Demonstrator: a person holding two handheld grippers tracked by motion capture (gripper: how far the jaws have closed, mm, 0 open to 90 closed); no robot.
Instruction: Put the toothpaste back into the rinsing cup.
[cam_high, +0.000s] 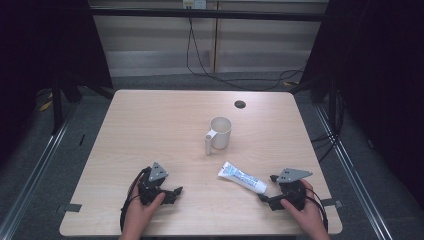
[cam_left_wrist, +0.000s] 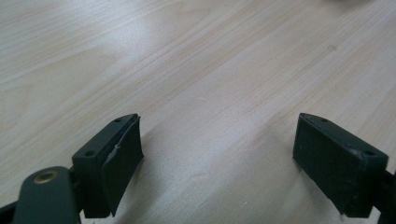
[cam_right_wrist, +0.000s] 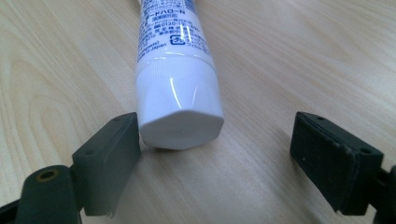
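Table (cam_high: 150, 125): pale wood, bearing all items shown. Mug (cam_high: 220, 132): cream, upright near the table's middle, handle turned toward the person; rigid and probably breakable, with a smooth wall likely to slip, so the handle or rim offers the surer hold. Tube (cam_high: 243, 178): white with blue print, lying flat on the near right part of the table, well apart from the mug, its broad cap end toward the right gripper (cam_high: 274, 192). In the right gripper view the cap (cam_right_wrist: 180, 112) sits between the jaws, which stand wide apart; the left-hand jaw is just beside the cap, and contact cannot be told. The tube is judged light, with a soft body that would dent under pressure; the stiff, glossy cap or the shoulder just behind it is the firmer place to grip. Left gripper (cam_high: 167, 192): rests on the near left of the table, jaws spread wide over bare wood, holding nothing.
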